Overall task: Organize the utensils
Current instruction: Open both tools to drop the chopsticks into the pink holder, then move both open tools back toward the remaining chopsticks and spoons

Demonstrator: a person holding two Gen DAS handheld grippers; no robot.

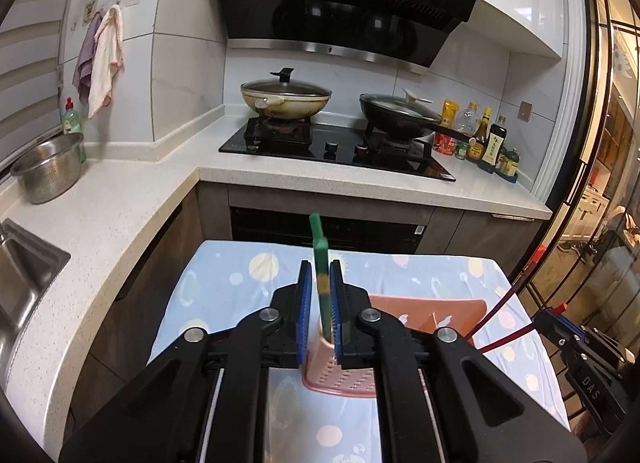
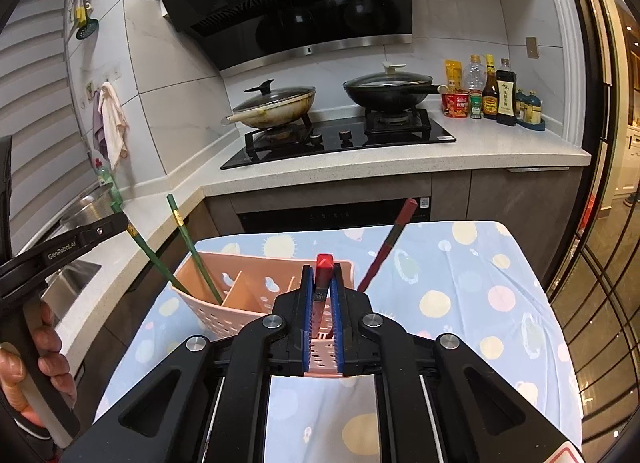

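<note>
at the bottom centre of each wrist view my grippers are pointing down into a pink utensil basket (image 2: 208, 305) that is sitting on a table with a blue spotted cloth (image 2: 460, 275). my left gripper (image 1: 321, 295) is standing only slightly parted around a green chopstick (image 1: 319, 251), whose lower end is going down into the basket's left compartment; i cannot tell whether the pads are pressing on it. in the right wrist view a second green chopstick (image 2: 192, 243) is leaning in that same compartment, toward the upper left of the frame. my right gripper (image 2: 322, 299) is also barely parted around a red chopstick (image 2: 323, 269) whose tip is reaching into the basket's right end, and again i cannot tell the grip. another red chopstick (image 2: 390, 241) is leaning just right of it, slanting to the upper right.
</note>
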